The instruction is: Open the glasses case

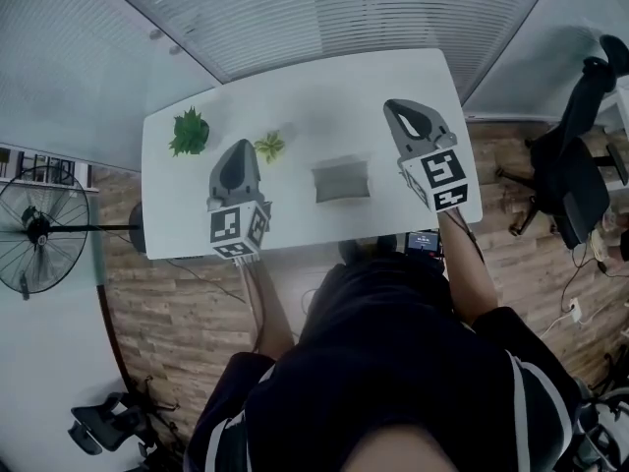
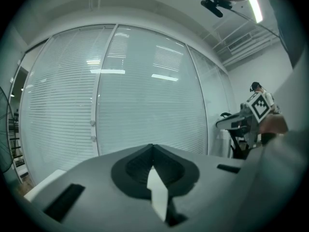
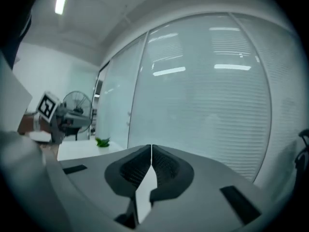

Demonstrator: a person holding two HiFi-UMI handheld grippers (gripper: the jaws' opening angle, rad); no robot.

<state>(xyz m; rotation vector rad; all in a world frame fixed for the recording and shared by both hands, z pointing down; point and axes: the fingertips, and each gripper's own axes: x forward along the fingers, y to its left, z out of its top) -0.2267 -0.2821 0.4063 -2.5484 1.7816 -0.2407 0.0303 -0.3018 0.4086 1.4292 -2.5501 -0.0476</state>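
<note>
1. Glasses case (image 1: 341, 181) lies flat on the white tabletop (image 1: 324, 96), roughly midway between the left and right edges and closer to the near edge than the far one. It looks shut, though the head view is too soft to show a seam or hinge.
2. Left gripper (image 1: 239, 150) hangs above the table's left half; its own view shows the jaws pressed together with nothing between them, facing the window blinds.
3. Right gripper (image 1: 396, 108) is up over the right side, jaws likewise closed and empty, also looking at the blinds rather than the case.
4. Neither gripper touches the case, so opening has not begun.
5. Likely risks:
   - Both jaws must part first; arriving shut would only shove the case.
   - The smooth top may let the case slide toward the near edge if the lid is pried without the base pinned.
   - The small plant (image 1: 269, 147) stands just beside the left gripper's path and could be tipped; the larger plant (image 1: 189, 132) near the far left corner seems safe.
</note>
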